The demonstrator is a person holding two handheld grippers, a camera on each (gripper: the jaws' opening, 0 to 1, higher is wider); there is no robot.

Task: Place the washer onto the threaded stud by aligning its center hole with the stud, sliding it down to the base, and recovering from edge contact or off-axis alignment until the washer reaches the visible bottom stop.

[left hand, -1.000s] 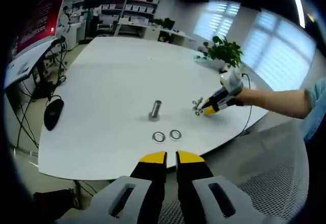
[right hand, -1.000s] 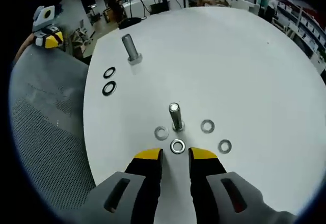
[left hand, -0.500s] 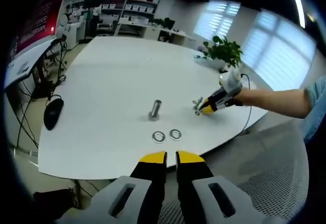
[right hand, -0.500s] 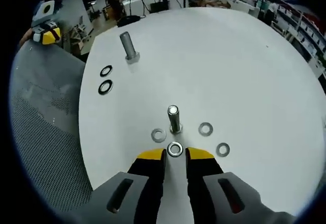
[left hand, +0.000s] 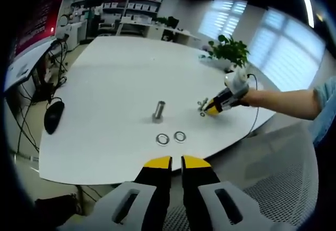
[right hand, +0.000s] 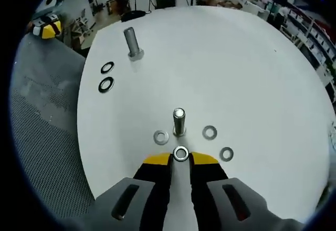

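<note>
Right hand-held gripper pinches a washer flat on the counter, just before the stud near its edge (left hand-held gripper nearly shut, empty), so next comes lifting and centering.

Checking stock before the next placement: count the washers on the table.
6. Four around the near stud: left, right, far right, one at the right gripper fingers. Two beside the far stud.
</note>
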